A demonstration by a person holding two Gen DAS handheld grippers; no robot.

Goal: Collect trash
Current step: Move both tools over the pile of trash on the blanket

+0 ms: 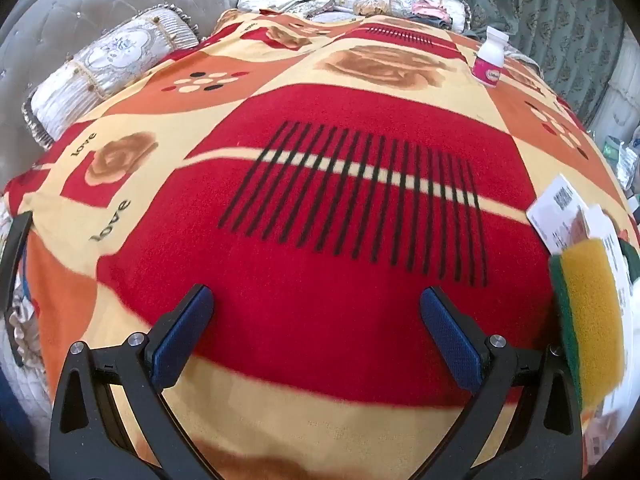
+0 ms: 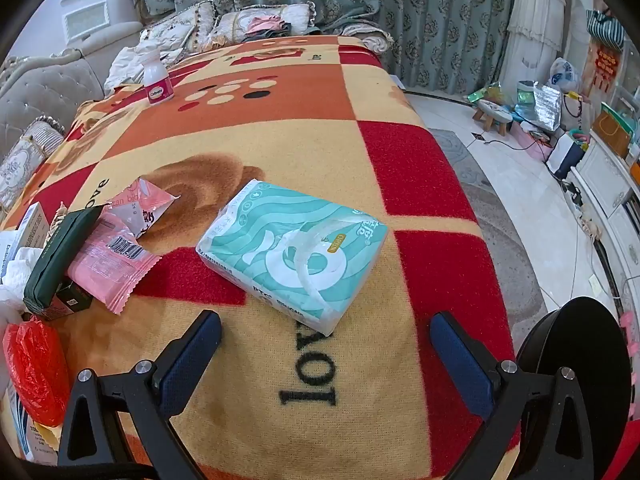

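Note:
My left gripper (image 1: pixel 316 300) hangs open over a bare red patch of the blanket (image 1: pixel 320 320), nothing between its blue pads. At the right edge of that view lie a yellow-and-green sponge (image 1: pixel 588 320) and a white paper box (image 1: pixel 560 208). My right gripper (image 2: pixel 326 326) is open too, just short of a teal tissue pack (image 2: pixel 292 252). Left of the pack sit pink wrappers (image 2: pixel 112 260), a dark green sponge edge (image 2: pixel 60 256), crumpled white tissue (image 2: pixel 20 268) and a red plastic bag (image 2: pixel 36 372). A white bottle with a pink label (image 2: pixel 157 80) stands upright far back.
The blanket covers a table beside a grey tufted sofa (image 1: pixel 80 12) with cushions (image 1: pixel 100 68). A black round bin (image 2: pixel 576 356) stands at the right, off the table's edge. The tiled floor (image 2: pixel 500 168) beyond holds a small stool (image 2: pixel 494 114) and bags.

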